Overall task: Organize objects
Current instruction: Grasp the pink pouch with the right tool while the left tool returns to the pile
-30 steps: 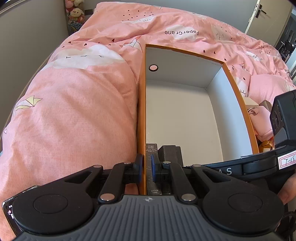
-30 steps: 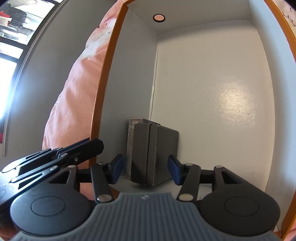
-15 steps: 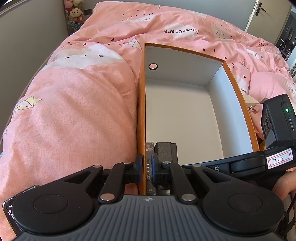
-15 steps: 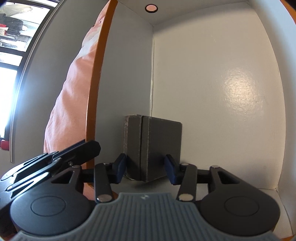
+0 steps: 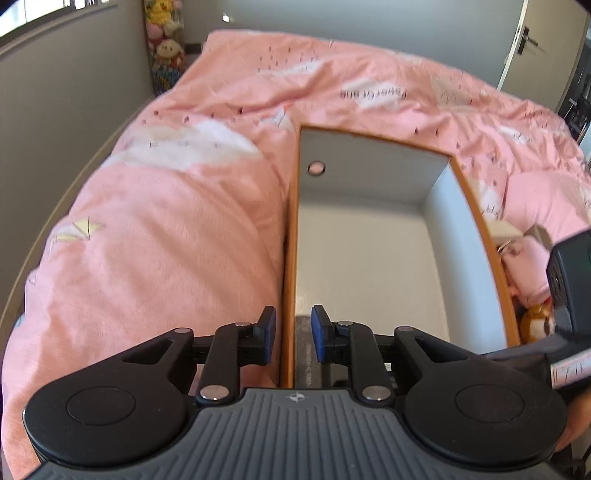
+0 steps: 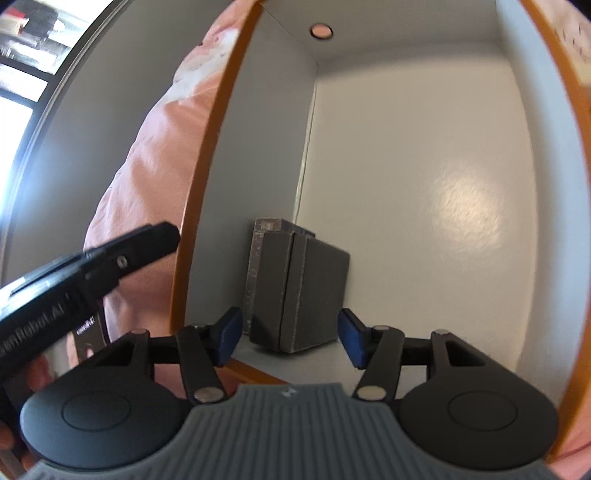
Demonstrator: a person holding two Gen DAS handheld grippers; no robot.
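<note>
Left wrist view first: the left gripper (image 5: 290, 339) sits at lower centre with its blue-padded jaws parted a little, one on each side of the left wall of the orange-edged white cardboard box (image 5: 373, 258), gripping nothing. The box fills the middle of the frame on a pink patterned duvet (image 5: 166, 229); blurred lettering on the duvet at upper right cannot be read. Plush toys (image 5: 164, 35) stand at the upper left by the wall, a white door (image 5: 532, 48) at upper right.

Over to the right wrist view: the right gripper (image 6: 290, 338) is wide open at lower centre, pads clear of the dark grey rectangular boxes (image 6: 295, 284). Those stand upright together in the box's (image 6: 424, 184) near left corner, against its wall. The left gripper (image 6: 88, 273) enters from the left edge, with partial lettering ending "Robot AI".
</note>
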